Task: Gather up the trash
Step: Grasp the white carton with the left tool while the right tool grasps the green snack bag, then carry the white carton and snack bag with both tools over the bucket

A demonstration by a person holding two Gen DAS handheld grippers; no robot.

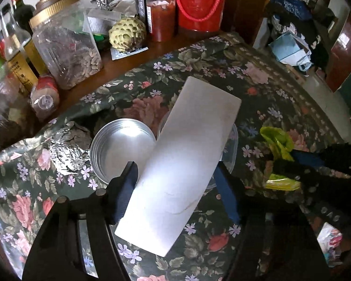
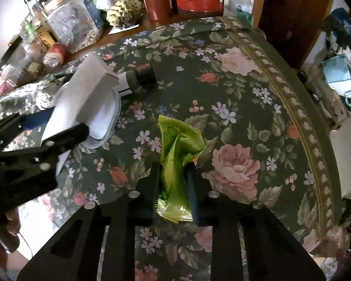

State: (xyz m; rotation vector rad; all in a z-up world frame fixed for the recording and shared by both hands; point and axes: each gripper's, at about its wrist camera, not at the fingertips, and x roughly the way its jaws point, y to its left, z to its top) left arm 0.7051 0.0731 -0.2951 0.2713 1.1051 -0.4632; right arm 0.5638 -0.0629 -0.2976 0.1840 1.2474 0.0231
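At nine o'clock a metal lid [image 1: 122, 147] lies half hidden behind the white box [image 1: 182, 166] the left claw [image 1: 175, 187] grips over the counter [image 2: 257, 93]. The right claw [image 2: 174, 182] pinches a green wrapper [image 2: 177, 154], its lower end cut off.

A floral cloth [image 1: 199, 53] covers the desk beneath the tongs. Far ahead of them, along the back edge, stand a gold-lidded plastic jar of nuts [image 1: 65, 53], a custard apple [image 1: 126, 34], a red sauce bottle [image 1: 161, 11] and a red container with a rope handle [image 1: 200, 4].
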